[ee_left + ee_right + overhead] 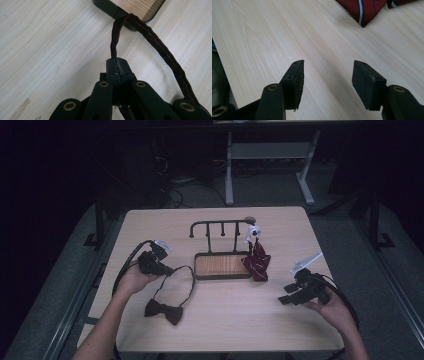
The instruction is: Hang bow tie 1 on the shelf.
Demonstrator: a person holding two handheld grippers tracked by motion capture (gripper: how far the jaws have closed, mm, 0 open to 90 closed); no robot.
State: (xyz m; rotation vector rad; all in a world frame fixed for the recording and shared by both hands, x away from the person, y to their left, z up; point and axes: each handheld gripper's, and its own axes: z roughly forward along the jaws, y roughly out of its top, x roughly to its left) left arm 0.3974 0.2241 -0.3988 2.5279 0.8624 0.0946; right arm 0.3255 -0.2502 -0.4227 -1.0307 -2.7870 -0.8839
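A dark bow tie [164, 311] lies on the table at the front left, its thin neck strap [186, 276] looping up toward the stand. My left gripper [161, 269] is shut on that strap; in the left gripper view the strap [160, 47] rises from the closed jaws of my left gripper [117, 65] and arcs to the right. A red striped tie [257, 261] hangs from the right end of a black rack [220, 225] with a wooden base [222, 265]. My right gripper [284, 299] hovers open over the table at the right, nothing between its pads [295, 77]. The striped tie's tip [364, 10] lies beyond them.
The rack's wooden base corner [135, 7] sits just past the strap in the left gripper view. Bare tabletop [235, 320] stretches between the two hands. Behind the table stand a white desk frame [270, 165] and cables on a dark floor.
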